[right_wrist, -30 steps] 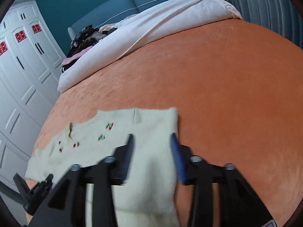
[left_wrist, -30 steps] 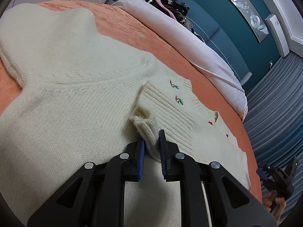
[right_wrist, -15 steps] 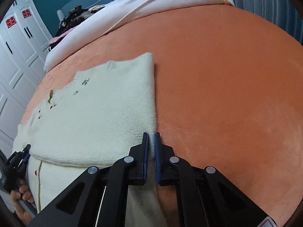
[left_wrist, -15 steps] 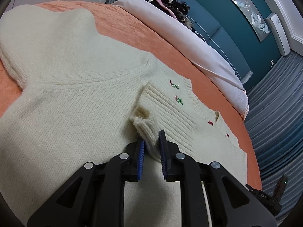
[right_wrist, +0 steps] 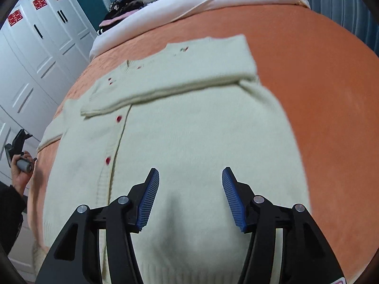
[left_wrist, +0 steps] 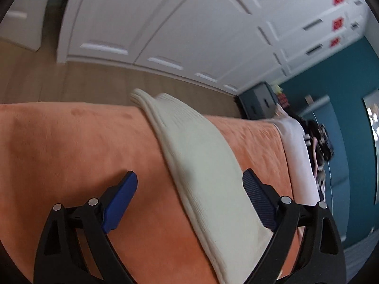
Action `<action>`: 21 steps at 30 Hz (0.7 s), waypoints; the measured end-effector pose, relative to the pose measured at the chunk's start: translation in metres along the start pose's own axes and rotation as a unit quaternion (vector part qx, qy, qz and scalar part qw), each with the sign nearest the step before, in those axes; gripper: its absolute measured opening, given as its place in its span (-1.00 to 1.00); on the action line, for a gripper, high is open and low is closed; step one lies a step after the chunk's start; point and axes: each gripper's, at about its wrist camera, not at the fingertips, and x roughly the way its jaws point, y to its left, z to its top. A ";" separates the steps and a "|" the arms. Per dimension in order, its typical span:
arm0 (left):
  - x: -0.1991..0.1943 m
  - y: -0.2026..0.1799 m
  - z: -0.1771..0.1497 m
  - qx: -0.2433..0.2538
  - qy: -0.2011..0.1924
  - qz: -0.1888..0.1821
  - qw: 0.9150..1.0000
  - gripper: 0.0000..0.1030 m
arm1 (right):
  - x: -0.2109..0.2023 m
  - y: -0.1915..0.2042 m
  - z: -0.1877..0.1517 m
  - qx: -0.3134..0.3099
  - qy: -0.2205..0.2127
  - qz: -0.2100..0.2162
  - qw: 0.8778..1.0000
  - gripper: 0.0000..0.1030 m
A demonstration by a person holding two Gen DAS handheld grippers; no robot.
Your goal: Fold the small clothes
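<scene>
On orange bedspread (right_wrist: 319, 99) lies cream cardigan (right_wrist: 189, 130), one sleeve folded across chest. Right gripper (right_wrist: 190, 198) over hem, jaws just been opening — nothing between pads. Left gripper (left_wrist: 189, 201) spread wide after opening, w/ sleeve (left_wrist: 201, 161) lying loose below, not pinched.

I noted a cream knit cardigan (right_wrist: 189, 118) with red buttons (right_wrist: 108, 160), an orange bedspread (right_wrist: 319, 94), blue ribbed finger pads (right_wrist: 148, 201), white wardrobe doors (left_wrist: 177, 23) and a teal wall (left_wrist: 343, 82).
</scene>
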 end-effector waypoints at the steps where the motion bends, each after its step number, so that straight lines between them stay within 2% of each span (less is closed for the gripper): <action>1: 0.006 0.007 0.011 -0.021 0.001 -0.004 1.000 0.54 | 0.002 0.006 -0.007 0.005 0.012 0.002 1.000 0.09; 3: 0.016 0.004 0.022 -0.014 -0.002 0.009 1.000 0.47 | 0.004 0.016 -0.014 0.004 0.025 0.000 1.000 0.09; 5: 0.031 -0.012 0.027 0.033 0.022 0.026 0.999 0.10 | 0.002 0.029 -0.017 -0.008 0.029 -0.004 1.000 0.10; 6: 0.038 -0.017 0.027 0.054 0.040 0.036 0.997 -0.26 | 0.001 0.034 -0.017 -0.015 0.028 -0.005 0.999 0.13; 7: 0.043 -0.024 0.026 0.069 0.051 0.048 0.995 -0.70 | -0.002 0.038 -0.016 -0.023 0.026 -0.008 0.999 0.13; 8: 0.041 -0.028 0.029 0.070 0.060 0.039 0.995 -0.80 | -0.004 0.041 -0.014 -0.029 0.022 -0.009 0.999 0.14; 10: 0.021 -0.051 0.030 0.078 0.039 0.004 0.996 -0.83 | -0.009 0.046 -0.011 -0.036 0.013 -0.008 0.999 0.14; 12: -0.014 -0.097 0.017 0.138 0.013 -0.047 0.989 -0.83 | -0.013 0.045 -0.008 -0.036 0.002 -0.001 0.999 0.15; 13: -0.034 -0.127 0.003 0.177 0.003 -0.079 0.981 -0.84 | -0.015 0.042 -0.007 -0.032 -0.003 0.001 0.999 0.16; 14: -0.057 -0.157 -0.017 0.217 -0.002 -0.117 0.969 -0.84 | -0.016 0.040 -0.007 -0.026 -0.005 0.004 1.000 0.16; 15: -0.076 -0.183 -0.041 0.253 0.000 -0.150 0.956 -0.83 | -0.016 0.036 -0.006 -0.017 -0.007 0.006 1.000 0.16; 16: -0.095 -0.208 -0.072 0.289 0.010 -0.188 0.939 -0.83 | -0.016 0.032 -0.007 -0.007 -0.009 0.009 1.000 0.16; 19: -0.126 -0.253 -0.182 0.365 0.079 -0.266 0.889 -0.75 | -0.021 0.019 -0.005 0.031 -0.019 0.029 0.999 0.16; 20: -0.126 -0.256 -0.221 0.381 0.111 -0.277 0.875 -0.73 | -0.023 0.015 -0.004 0.036 -0.025 0.030 0.999 0.16; 21: -0.121 -0.254 -0.262 0.395 0.145 -0.279 0.863 -0.58 | -0.025 0.011 -0.004 0.037 -0.029 0.028 0.999 0.16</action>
